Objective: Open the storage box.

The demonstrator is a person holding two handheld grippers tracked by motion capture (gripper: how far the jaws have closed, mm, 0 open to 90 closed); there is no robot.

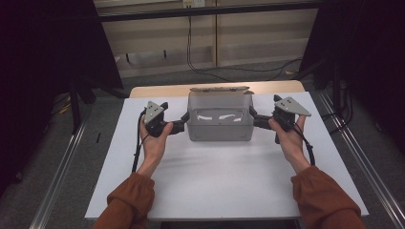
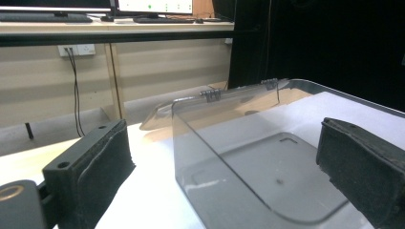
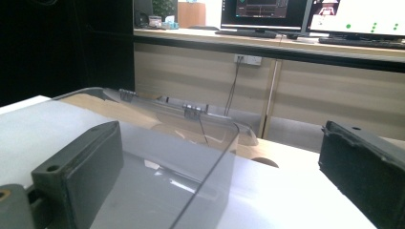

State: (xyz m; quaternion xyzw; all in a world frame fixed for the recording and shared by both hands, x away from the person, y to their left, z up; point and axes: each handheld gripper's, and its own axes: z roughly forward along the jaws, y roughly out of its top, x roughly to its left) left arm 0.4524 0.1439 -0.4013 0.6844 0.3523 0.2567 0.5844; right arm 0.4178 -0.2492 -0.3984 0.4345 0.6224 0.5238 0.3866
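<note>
A clear grey plastic box (image 1: 219, 131) stands on the white table top (image 1: 215, 181), toward the back, with its hinged lid (image 1: 219, 89) folded open behind it. My left gripper (image 1: 183, 121) is at the box's left side and my right gripper (image 1: 254, 119) at its right side. In the left gripper view the left gripper (image 2: 224, 176) is open, its jaws straddling the box's transparent side wall (image 2: 215, 143). The right gripper (image 3: 222, 171) is likewise open in its own view, one jaw inside the box's wall (image 3: 210, 157) and one outside. Neither jaw pair presses the wall.
A wooden table edge (image 1: 157, 90) shows behind the white top. Metal rails (image 1: 62, 171) run along both sides on the floor, and cables (image 1: 215, 67) lie behind. A desk with monitors (image 3: 267, 9) and a wall socket (image 2: 79, 49) stands beyond.
</note>
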